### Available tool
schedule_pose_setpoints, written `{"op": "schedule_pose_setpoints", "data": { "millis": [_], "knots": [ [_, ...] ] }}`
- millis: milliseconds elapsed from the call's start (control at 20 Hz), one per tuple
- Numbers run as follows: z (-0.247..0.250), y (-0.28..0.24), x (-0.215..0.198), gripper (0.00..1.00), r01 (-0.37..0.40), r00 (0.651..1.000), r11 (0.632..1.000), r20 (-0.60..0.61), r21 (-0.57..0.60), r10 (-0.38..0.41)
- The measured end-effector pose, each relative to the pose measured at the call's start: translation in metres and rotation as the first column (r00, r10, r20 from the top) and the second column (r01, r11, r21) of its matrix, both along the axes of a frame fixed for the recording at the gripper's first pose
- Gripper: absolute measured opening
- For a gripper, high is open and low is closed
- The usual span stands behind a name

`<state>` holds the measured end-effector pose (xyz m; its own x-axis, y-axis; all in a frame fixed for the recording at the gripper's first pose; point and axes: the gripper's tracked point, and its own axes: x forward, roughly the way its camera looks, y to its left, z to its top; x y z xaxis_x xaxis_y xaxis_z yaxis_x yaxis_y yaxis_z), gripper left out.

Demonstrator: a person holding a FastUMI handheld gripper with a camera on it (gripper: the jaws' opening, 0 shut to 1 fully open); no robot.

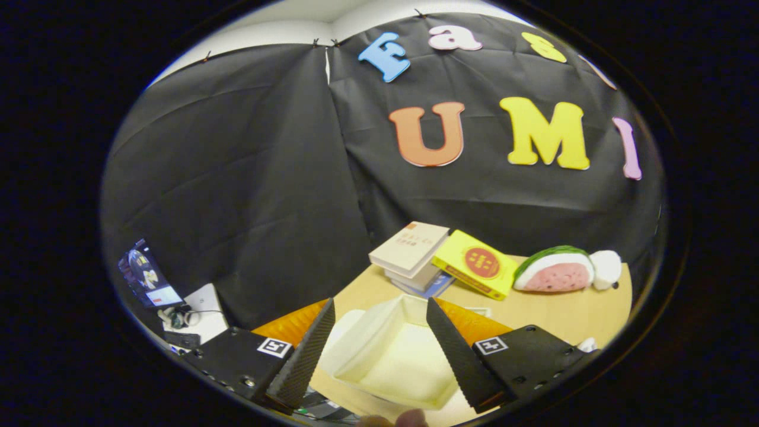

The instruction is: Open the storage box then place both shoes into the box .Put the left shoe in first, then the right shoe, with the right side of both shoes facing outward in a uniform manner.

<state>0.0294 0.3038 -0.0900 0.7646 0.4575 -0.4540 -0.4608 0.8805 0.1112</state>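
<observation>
1. The claw (379, 350) stands wide, its fingers holding nothing.
2. The storage box (391, 356) lies between and just below the fingers on the table (551, 308).
3. It looks like light, stiff, smooth plastic; grip a rim edge.
4. Its long axis runs away from the claw, angled slightly right.
5. Books (409, 249) and a watermelon toy (554, 270) lie well beyond.

Staged recording booth, lab-like. Walls: black cloth (249, 178) pinned up below a pale ceiling, well beyond the fingers. Furnishing: light wooden table (557, 311) ahead of the fingers, bearing prop items, namely stacked books (410, 252), yellow box (477, 264), watermelon-slice plush (557, 270). Left of the fingers: monitor (145, 279), cables.
</observation>
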Motion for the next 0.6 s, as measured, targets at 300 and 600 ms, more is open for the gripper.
{"op": "schedule_pose_setpoints", "data": {
  "millis": [300,600],
  "knots": [
    [-0.004,-0.154,-0.015,0.96,0.207,0.978,0.976,0.052,-0.059,-0.204],
    [-0.093,-0.292,-0.057,0.96,0.333,0.936,0.929,-0.063,-0.161,-0.346]
  ]
}}
